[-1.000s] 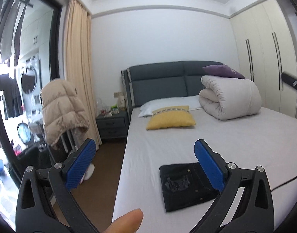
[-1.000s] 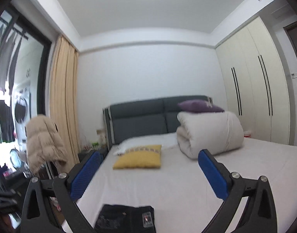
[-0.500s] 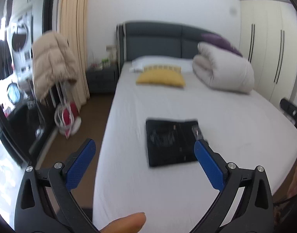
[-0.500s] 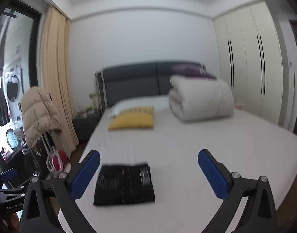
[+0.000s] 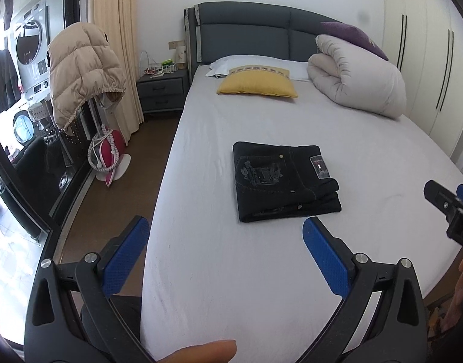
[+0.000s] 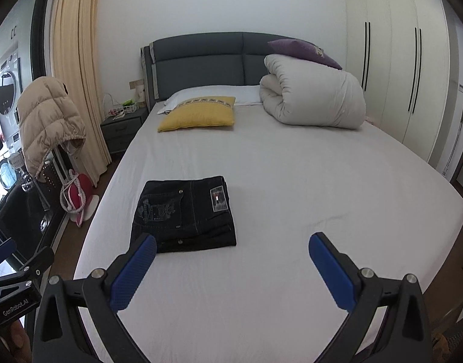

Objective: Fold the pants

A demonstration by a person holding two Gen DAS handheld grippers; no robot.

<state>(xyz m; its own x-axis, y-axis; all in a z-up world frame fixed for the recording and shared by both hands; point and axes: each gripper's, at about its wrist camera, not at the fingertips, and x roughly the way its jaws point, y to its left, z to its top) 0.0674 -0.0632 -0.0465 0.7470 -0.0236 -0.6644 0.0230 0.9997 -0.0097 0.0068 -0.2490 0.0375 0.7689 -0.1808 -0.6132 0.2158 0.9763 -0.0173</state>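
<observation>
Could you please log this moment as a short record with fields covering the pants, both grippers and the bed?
pants: dark pants, folded into a compact rectangle, patch and pocket embroidery facing up
pants location: flat on the bed, near its foot, toward its left edge
left gripper: jaws wide apart, holding nothing, clear of the pants
right gripper: jaws wide apart, holding nothing
also on bed: yellow cushion, rolled white duvet, purple pillow on the duvet
</observation>
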